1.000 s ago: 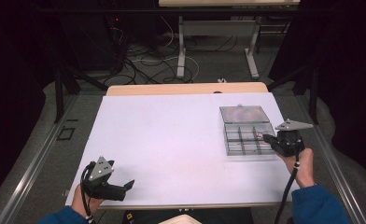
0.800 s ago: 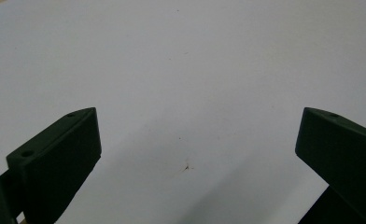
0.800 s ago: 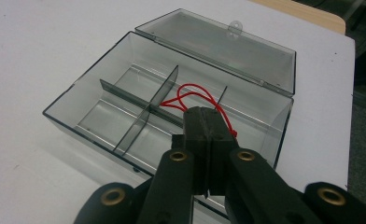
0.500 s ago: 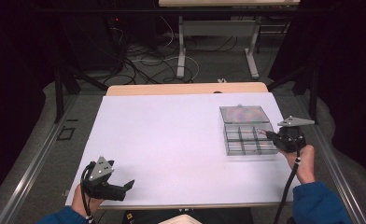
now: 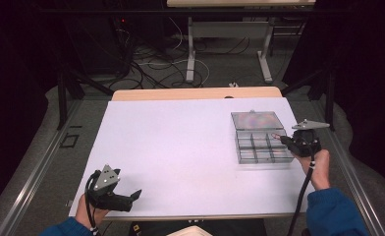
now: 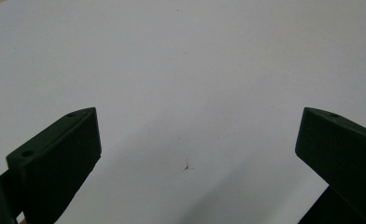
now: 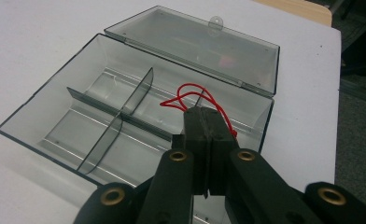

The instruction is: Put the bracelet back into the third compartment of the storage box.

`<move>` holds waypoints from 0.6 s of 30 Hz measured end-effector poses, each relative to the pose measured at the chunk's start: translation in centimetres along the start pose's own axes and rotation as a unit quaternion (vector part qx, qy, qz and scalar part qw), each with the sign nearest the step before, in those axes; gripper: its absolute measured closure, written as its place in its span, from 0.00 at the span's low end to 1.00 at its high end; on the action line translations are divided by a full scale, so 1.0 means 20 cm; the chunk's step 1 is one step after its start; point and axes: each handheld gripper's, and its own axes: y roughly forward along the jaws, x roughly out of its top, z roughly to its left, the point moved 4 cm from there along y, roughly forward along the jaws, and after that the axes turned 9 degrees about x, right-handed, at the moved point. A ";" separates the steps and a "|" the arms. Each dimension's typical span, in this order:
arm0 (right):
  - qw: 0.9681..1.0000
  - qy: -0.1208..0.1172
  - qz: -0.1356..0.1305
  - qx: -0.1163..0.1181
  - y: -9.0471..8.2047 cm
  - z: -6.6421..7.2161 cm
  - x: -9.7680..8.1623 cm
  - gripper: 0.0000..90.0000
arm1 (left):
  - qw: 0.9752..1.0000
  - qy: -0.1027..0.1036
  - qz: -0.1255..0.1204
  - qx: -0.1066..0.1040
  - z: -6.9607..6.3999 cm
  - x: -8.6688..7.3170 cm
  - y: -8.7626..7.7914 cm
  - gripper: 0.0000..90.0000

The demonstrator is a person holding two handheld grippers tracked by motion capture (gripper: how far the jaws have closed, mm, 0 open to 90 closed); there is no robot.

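A clear plastic organizer box (image 5: 253,157) lies open at the table's right, its lid (image 5: 257,119) folded flat behind it. Dividers (image 7: 109,109) split it into several compartments. My right gripper (image 5: 284,140) is at the box's right edge, over the far right compartment. In the right gripper view its jaws are pressed together, with my right gripper (image 7: 208,116) shut on a thin red wire (image 7: 190,93) that loops out over that compartment. My left gripper (image 5: 135,194) rests near the front left edge of the table. The left gripper (image 6: 197,135) stands open over bare white tabletop with nothing between its fingers (image 6: 62,149).
The white tabletop (image 5: 180,142) stretches between the two hands. A wooden strip (image 5: 195,93) runs along its far edge. Beyond it are table legs and cables (image 5: 151,64) on the floor. Metal rails (image 5: 38,167) run along both sides.
My right gripper has drifted slightly toward the far side along the box's right edge, still shut on the red wire. The left gripper has stayed put.
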 end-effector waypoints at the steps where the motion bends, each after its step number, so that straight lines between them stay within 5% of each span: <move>1: 1.000 0.004 0.004 0.000 0.00 0.00 0.00 1.00 | 1.000 0.000 0.000 0.000 0.00 0.00 0.00 0.00; 18: 1.000 0.015 0.010 -0.007 0.06 -0.05 0.02 1.00 | 1.000 0.000 0.000 0.000 0.00 0.00 0.00 0.00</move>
